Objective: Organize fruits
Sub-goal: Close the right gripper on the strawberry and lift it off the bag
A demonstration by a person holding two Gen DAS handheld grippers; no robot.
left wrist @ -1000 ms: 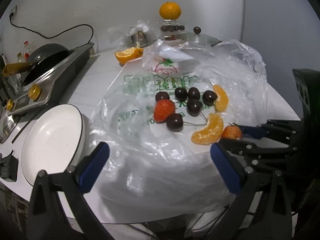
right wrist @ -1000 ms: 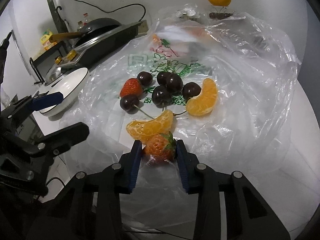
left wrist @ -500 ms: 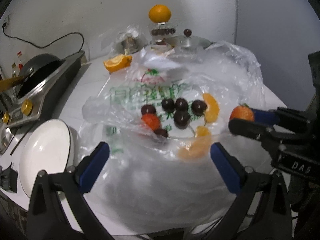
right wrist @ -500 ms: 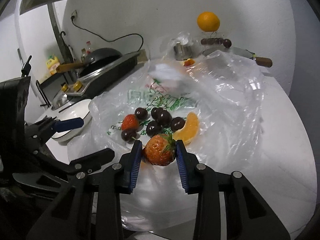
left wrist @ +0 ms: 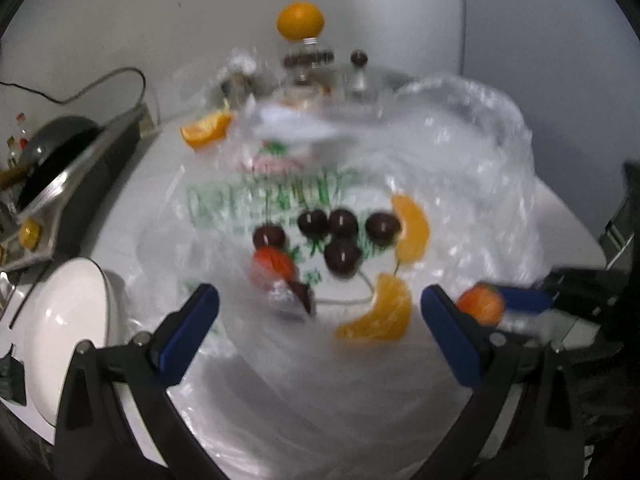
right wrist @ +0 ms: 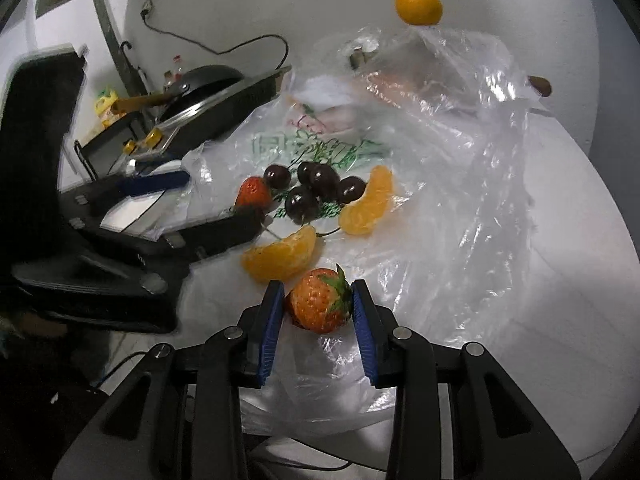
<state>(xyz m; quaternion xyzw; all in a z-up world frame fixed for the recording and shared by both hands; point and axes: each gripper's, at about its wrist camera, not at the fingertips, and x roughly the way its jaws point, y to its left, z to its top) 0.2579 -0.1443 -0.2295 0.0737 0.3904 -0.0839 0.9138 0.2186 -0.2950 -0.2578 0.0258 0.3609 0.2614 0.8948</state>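
My right gripper (right wrist: 318, 304) is shut on a strawberry (right wrist: 319, 305), held above the near edge of a clear plastic bag (right wrist: 440, 184). The same strawberry (left wrist: 480, 304) shows at the right of the left wrist view, between the right gripper's blue pads. On the bag lie a second strawberry (right wrist: 252, 192), several dark cherries (right wrist: 316, 188) and two orange segments (right wrist: 282, 256). My left gripper (left wrist: 320, 320) is open, its fingers wide apart over the bag's near edge with nothing between them.
A white plate (left wrist: 68, 328) lies left of the bag. A stove with a dark pan (right wrist: 200, 84) runs along the left. A whole orange (left wrist: 300, 20) sits atop a stand at the back wall, and an orange half (left wrist: 206, 130) lies beside it.
My right gripper has lifted the strawberry off the bag and carried it toward the near edge. The bag's near edge has shifted. The left gripper has drifted sideways, still open.
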